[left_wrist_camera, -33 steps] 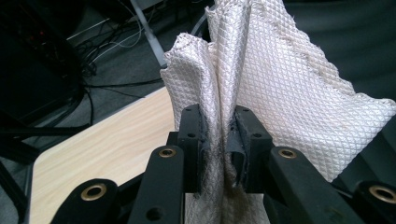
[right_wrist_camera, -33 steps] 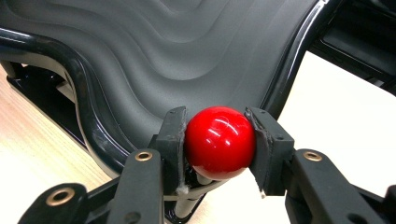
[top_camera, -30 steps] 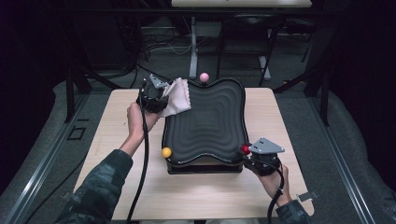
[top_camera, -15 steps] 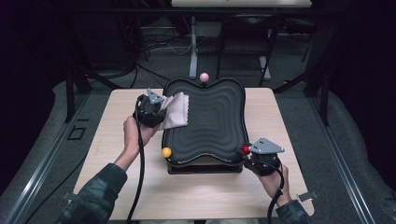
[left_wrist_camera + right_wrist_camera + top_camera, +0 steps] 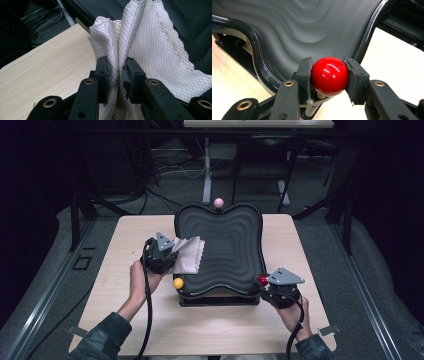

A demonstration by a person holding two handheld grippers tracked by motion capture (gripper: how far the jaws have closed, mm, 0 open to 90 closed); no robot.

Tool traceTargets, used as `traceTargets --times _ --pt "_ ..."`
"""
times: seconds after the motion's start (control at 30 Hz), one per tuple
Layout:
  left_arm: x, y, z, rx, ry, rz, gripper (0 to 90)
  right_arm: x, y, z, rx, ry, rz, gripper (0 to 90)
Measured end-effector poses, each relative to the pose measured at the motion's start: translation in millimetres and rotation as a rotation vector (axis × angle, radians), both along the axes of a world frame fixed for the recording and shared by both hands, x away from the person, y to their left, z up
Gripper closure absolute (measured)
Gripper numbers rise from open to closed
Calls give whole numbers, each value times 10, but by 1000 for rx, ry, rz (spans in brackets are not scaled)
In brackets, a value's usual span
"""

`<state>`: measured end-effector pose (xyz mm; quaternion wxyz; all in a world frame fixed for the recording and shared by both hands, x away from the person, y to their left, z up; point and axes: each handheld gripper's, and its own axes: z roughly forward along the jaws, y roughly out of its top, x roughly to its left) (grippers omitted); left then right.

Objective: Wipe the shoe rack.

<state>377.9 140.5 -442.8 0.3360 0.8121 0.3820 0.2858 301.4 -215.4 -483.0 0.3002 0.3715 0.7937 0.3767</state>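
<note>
A black wavy ribbed tray (image 5: 220, 245) stands on a base in the middle of the wooden table. My left gripper (image 5: 167, 256) is shut on a white waffle-weave cloth (image 5: 189, 254), which lies over the tray's left rim. In the left gripper view the cloth (image 5: 140, 45) is bunched between the pads (image 5: 128, 72). My right gripper (image 5: 272, 287) sits at the tray's near right corner, shut on a red ball knob (image 5: 263, 280). The right gripper view shows the red ball knob (image 5: 329, 76) squeezed between both pads, with the tray's rim (image 5: 259, 62) behind it.
A yellow ball knob (image 5: 178, 283) sits at the tray's near left corner and a pink ball knob (image 5: 218, 202) at its far edge. Bare tabletop (image 5: 125, 315) lies left, right and in front of the tray. Table legs and cables stand beyond the far edge.
My left gripper has carried the cloth toward the near side along the tray's left rim and somewhat lower. The right gripper has stayed on the red knob.
</note>
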Motion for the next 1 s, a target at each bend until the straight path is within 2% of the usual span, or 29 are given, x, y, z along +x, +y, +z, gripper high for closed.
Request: traceTargets --times 0.33,0.57,0.77,1.0 --pt "-221 31 -58 -12 18 -45 742 1 1 0 0 -1 0 602" --pt "-305 51 -91 -20 20 -50 744 0 1 -1 0 -1 -1 602" --pt "-241 75 -91 -24 29 -43 745 -1 3 -1 0 -1 -3 602" --pt "-81 79 -44 -56 36 -17 744 0 1 -1 -1 -1 0 602"
